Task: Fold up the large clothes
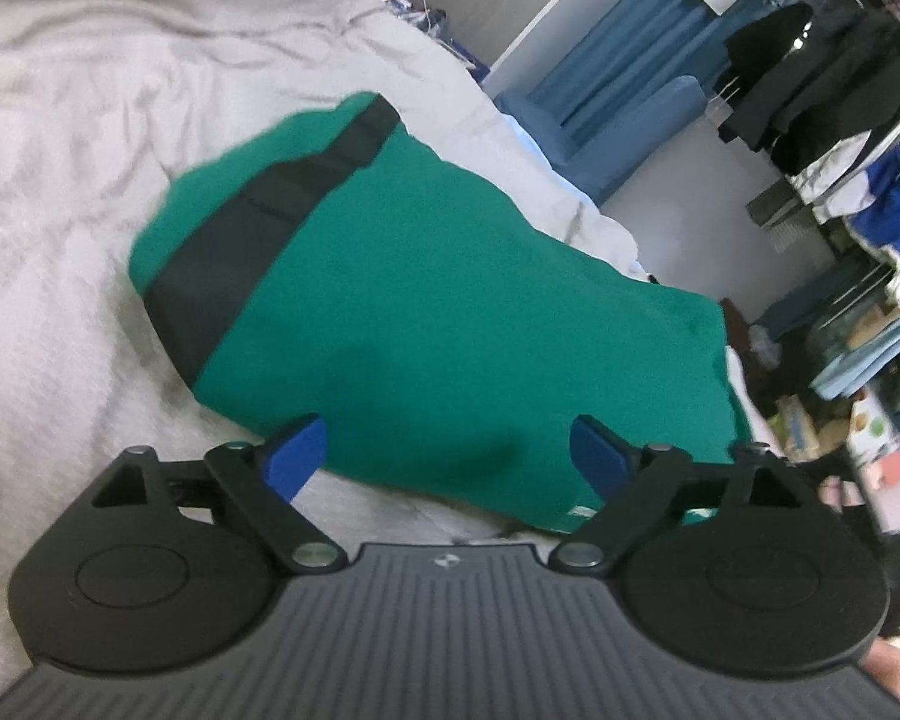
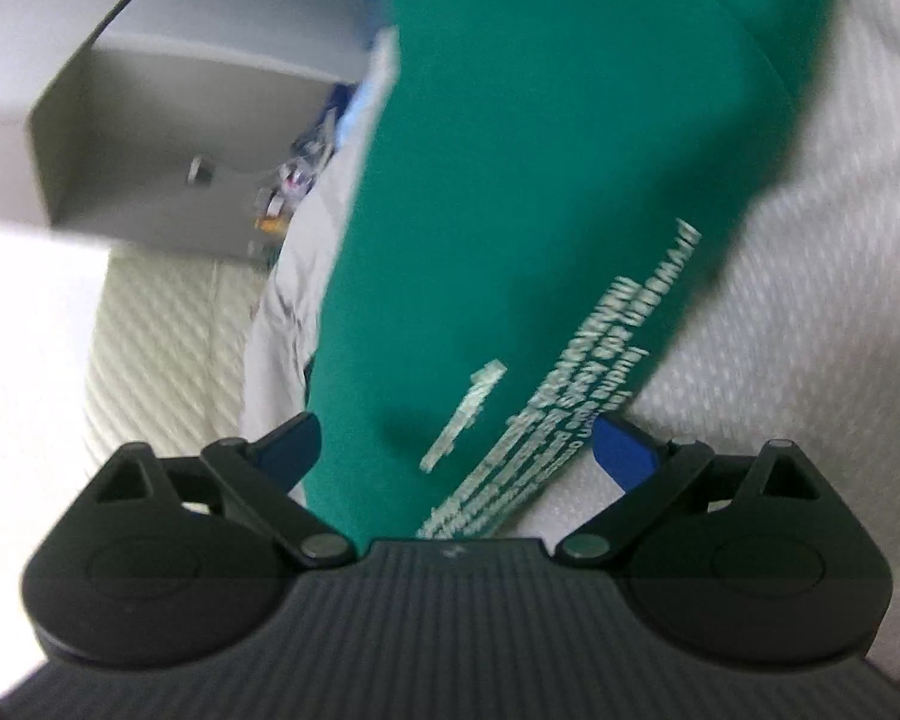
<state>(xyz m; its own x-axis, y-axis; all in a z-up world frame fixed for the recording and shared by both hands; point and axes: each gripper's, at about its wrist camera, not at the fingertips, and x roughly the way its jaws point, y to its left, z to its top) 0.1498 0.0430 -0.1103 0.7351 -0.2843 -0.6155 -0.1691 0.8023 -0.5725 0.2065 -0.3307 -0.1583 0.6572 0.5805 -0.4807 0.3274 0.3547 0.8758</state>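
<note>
A green garment (image 1: 438,300) with a black band (image 1: 258,234) lies folded on a white bed cover (image 1: 60,120). My left gripper (image 1: 444,456) is open, its blue fingertips (image 1: 297,450) spread just above the garment's near edge, holding nothing. In the right wrist view the same green garment (image 2: 540,180) shows white printed lettering (image 2: 546,408) and lies on the white cover (image 2: 840,330). My right gripper (image 2: 456,447) is open, its jaws wide on either side of the printed end of the cloth, not closed on it.
The bed edge falls off to the right in the left wrist view, toward a blue armchair (image 1: 624,126) and a rack of hanging clothes (image 1: 822,78). A grey box-like piece of furniture (image 2: 168,138) stands beyond the bed in the right wrist view.
</note>
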